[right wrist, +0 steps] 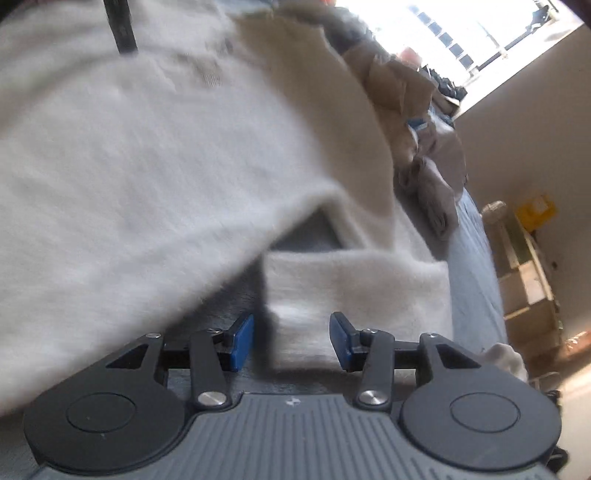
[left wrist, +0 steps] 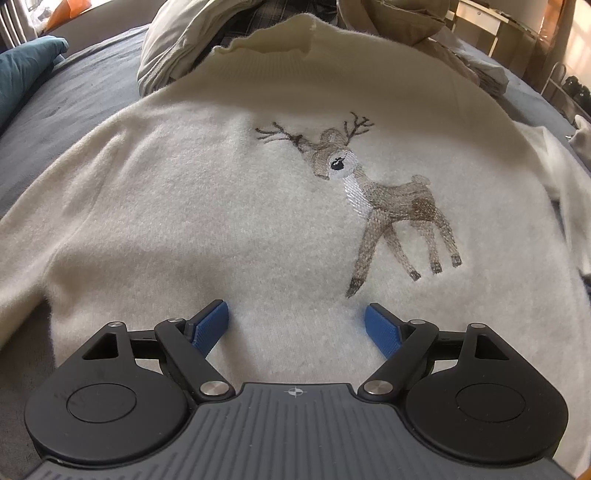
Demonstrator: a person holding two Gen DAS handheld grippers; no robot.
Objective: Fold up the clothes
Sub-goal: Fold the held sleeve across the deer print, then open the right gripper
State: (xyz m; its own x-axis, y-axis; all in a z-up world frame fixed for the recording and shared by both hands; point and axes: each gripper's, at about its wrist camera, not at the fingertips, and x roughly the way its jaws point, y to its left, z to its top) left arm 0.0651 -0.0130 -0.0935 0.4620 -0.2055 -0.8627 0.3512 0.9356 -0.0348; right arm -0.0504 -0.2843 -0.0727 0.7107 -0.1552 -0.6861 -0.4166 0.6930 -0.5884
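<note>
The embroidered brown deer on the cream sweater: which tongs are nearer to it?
Left. The left tongs hover open just below the embroidered brown deer; the right tongs are open at a sleeve cuff.

Cream sweater (left wrist: 184,206) with brown-and-white embroidered deer (left wrist: 388,199), grey bed cover (left wrist: 74,110), teal pillow (left wrist: 26,70), beige heaped clothes (left wrist: 173,40), dark plaid garment (left wrist: 255,14), blue pads (left wrist: 210,325) on black gripper arms
</note>
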